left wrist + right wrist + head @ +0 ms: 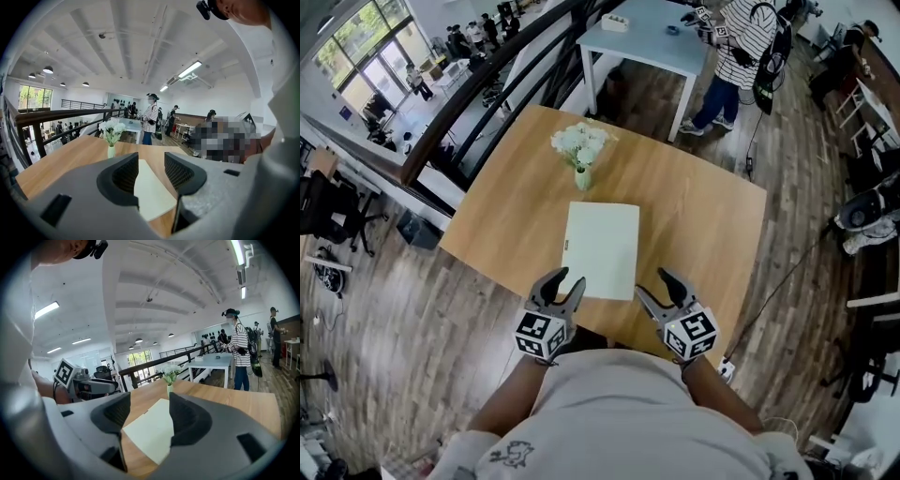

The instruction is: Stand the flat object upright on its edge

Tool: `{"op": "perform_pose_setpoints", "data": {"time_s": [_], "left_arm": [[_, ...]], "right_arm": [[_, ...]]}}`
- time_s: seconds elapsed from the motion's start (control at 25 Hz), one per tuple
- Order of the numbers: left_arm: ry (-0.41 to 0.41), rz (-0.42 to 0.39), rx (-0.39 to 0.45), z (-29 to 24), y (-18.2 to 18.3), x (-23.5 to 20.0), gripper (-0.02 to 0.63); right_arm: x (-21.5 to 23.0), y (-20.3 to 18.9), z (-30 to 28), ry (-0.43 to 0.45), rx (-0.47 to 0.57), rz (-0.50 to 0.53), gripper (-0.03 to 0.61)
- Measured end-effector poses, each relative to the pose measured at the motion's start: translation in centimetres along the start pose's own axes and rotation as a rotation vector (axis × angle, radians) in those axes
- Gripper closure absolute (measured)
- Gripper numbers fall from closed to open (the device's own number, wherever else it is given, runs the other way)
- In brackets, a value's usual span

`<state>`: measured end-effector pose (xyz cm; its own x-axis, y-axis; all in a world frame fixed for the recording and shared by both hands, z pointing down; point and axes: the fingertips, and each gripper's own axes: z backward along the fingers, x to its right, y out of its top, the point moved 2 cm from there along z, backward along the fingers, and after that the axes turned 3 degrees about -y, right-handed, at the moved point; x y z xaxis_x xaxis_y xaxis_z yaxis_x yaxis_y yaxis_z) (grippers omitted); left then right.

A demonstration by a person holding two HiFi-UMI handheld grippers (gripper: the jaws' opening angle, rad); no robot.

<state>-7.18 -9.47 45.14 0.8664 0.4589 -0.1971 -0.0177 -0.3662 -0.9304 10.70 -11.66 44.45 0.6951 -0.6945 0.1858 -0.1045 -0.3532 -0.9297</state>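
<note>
A wooden table [694, 206] stands in an open office loft. A pale flat board [601, 249] lies flat at its middle, just in front of a small vase of white flowers [581, 150]. The left gripper [566, 281] and right gripper [656, 286] sit by the board's near corners, jaws apart, holding nothing.

Flat object [601, 249] on table [703, 220]; flower vase [581, 175] behind; left hand-held gripper [564, 279], right hand-held gripper [654, 284] before it.

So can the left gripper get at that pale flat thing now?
Probably yes: the left gripper hangs open by the near left corner of the flat object, nothing between them; the vase stands beyond.
</note>
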Motion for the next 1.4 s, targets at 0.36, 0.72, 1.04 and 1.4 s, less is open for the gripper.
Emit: {"op": "perform_pose_setpoints", "data": {"time_s": [0.36, 0.72, 1.04, 1.4], "left_arm": [[-0.006, 0.075, -0.145, -3.6, -4.1, -5.8, 0.449], [-0.06, 0.154, -0.327, -7.6, -8.6, -10.0, 0.436], [-0.08, 0.2, -0.492, -10.5, -14.3, -14.0, 0.403], [-0.076, 0.315, -0.619, -12.9, -17.5, -17.4, 0.383]], "right_arm": [[2.1, -3.2, -5.3, -0.016, -0.122, -0.1, 0.298], [4.9, -7.8, -10.8, -0.068, -0.257, -0.205, 0.287], [6.8, -12.6, -14.4, -0.109, -0.378, -0.301, 0.273], [9.8, -16.5, -18.0, -0.156, -0.54, -0.36, 0.261]]}}
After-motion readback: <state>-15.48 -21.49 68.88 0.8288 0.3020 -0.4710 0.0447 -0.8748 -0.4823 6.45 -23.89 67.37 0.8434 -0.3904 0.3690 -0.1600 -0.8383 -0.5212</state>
